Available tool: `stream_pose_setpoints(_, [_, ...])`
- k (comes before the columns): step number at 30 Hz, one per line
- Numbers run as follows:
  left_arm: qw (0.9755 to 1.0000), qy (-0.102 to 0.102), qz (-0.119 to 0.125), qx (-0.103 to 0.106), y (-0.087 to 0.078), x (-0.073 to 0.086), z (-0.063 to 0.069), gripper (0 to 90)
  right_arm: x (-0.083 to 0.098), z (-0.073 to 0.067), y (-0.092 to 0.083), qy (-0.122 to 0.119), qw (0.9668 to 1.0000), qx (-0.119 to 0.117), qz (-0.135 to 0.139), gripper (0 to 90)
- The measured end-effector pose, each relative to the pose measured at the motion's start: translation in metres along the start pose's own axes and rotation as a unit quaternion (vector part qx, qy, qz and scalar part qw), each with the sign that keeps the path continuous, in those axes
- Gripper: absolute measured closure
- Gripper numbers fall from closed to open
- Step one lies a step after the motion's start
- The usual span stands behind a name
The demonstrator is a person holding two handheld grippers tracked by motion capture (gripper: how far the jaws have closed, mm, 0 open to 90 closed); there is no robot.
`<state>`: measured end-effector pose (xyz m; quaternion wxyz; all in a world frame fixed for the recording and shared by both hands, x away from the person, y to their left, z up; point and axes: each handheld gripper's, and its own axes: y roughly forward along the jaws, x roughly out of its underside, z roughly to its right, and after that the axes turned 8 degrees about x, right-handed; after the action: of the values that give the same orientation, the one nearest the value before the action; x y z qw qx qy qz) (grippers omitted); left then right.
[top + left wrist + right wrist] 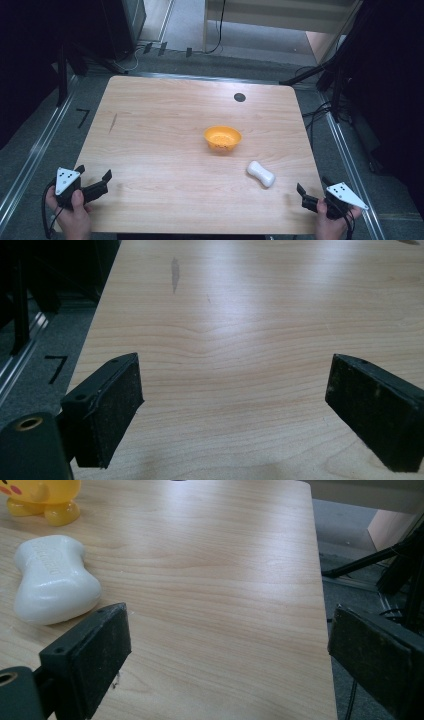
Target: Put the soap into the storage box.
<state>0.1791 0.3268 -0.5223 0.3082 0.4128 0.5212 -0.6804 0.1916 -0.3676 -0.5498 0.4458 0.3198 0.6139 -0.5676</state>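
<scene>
High view: both grippers rest at the near table corners, jaws apart and empty, likely a ready pose. White soap bar [261,173] lies ahead-left of the right gripper [312,192], yellow bowl [222,138] beyond; left gripper [93,179] sits well away.

Table [165,150] pale wood, satin sheen; soap bar [52,582] smooth, matt white; bowl [222,138] glossy plastic.

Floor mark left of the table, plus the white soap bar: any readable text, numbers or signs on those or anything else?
"7": black tape mark on the grey floor left of the table.
White soap bar: embossed lettering on top, too blurred to read.
Yellow bowl, left gripper, right gripper: no text visible.
</scene>
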Motion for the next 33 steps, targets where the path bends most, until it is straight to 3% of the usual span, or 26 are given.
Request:
stream_pose_setpoints(6, [1.0, 0.002, -0.001, 0.001, 0.0, 0.0, 0.001, 8.7, 0.0, 0.002, 0.0, 0.006, 1.0, -0.007, -0.003, 9.3])
stream_pose_setpoints(9, [1.0, 0.001, 0.002, 0.001, 0.0, 0.0, 0.0, 8.7, -0.001, 0.002, 0.003, 0.004, 0.9996, -0.016, -0.021, 9.2])
stream_pose_setpoints(13, [1.0, -0.001, 0.002, 0.002, 0.0, 0.0, 0.0, 8.7, -0.004, 0.001, 0.007, -0.009, 0.9976, -0.044, -0.053, 0.0])
stream_pose_setpoints(17, [1.0, 0.0, 0.002, 0.007, -0.001, 0.0, 0.0, 8.7, -0.008, 0.002, 0.01, -0.024, 0.995, -0.059, -0.077, 0.0])
stream_pose_setpoints(20, [1.0, 0.001, 0.002, 0.009, -0.001, 0.001, 0.001, 8.7, -0.013, 0.002, 0.015, -0.041, 0.991, -0.07, -0.106, 0.0])
stream_pose_setpoints(26, [1.0, 0.003, -0.003, 0.008, -0.001, 0.0, 0.001, 8.7, -0.032, -0.008, 0.024, -0.095, 0.9791, -0.086, -0.157, 0.0])
stream_pose_setpoints(31, [0.9999, 0.005, -0.002, 0.009, -0.001, 0.0, 0.001, 8.7, -0.048, -0.014, 0.033, -0.117, 0.9688, -0.102, -0.193, 0.0])
stream_pose_setpoints(33, [0.9999, 0.005, -0.002, 0.009, -0.001, 0.0, 0.001, 8.7, -0.053, -0.016, 0.035, -0.127, 0.9668, -0.097, -0.199, 0.0])
